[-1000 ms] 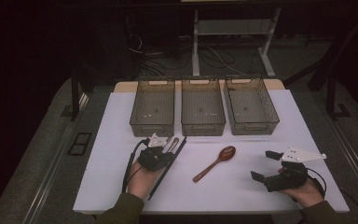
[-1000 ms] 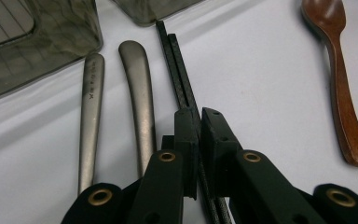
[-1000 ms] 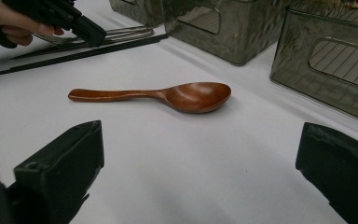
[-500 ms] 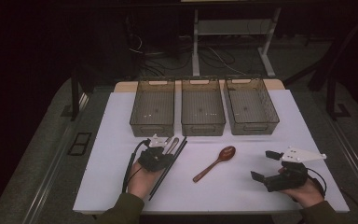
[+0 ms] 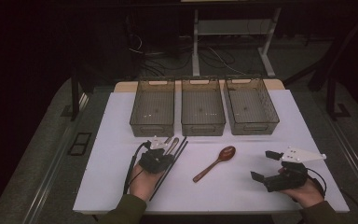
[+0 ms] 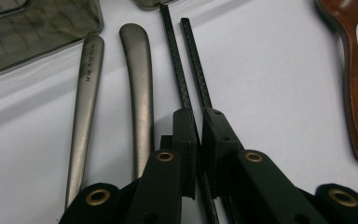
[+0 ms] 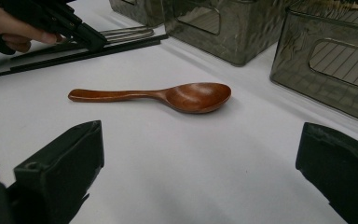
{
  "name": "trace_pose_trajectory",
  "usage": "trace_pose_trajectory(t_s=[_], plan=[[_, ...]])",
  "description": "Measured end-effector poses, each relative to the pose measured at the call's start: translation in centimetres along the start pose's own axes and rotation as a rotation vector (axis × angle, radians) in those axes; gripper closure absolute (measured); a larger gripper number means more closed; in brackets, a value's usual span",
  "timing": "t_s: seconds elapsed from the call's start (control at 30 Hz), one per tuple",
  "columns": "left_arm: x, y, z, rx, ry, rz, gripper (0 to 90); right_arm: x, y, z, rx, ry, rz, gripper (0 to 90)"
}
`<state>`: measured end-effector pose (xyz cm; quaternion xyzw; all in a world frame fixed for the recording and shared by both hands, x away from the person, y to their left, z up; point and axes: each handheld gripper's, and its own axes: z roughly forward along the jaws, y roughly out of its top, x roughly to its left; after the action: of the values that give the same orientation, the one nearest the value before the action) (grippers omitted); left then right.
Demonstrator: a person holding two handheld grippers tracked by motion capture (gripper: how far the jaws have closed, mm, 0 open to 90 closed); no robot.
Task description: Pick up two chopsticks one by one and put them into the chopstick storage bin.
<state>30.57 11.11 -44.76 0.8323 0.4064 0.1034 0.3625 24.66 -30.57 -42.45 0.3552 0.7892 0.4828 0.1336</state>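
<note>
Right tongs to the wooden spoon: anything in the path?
Nothing visible. The right tongs stand open, and only bare white table lies between them and the wooden spoon. The black chopsticks, under the left tongs, lie beyond the spoon's handle end, and the bins sit behind the spoon.

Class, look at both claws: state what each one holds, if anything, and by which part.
The left claw is shut on one black chopstick, partway along its length, with the second chopstick beside it. The right claw is open and holds nothing.
</note>
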Motion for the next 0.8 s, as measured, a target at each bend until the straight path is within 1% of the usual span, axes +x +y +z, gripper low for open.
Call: trace_pose_trajectory(t_s=[0.23, 0.67, 0.8], plan=[[-0.21, -0.06, -0.01, -0.004, 0.017, 0.000, 83.9, 0.00, 0.01, -0.01, -0.001, 0.001, 0.002, 0.3], [-0.28, -0.12, -0.17, -0.002, 0.020, -0.007, 84.9, 0.00, -0.01, -0.01, 0.000, 0.002, 0.002, 0.3], [-0.22, -0.15, -0.27, -0.005, 0.025, 0.002, 85.2, 0.00, -0.01, -0.01, 0.000, 0.003, 0.002, 0.3]])
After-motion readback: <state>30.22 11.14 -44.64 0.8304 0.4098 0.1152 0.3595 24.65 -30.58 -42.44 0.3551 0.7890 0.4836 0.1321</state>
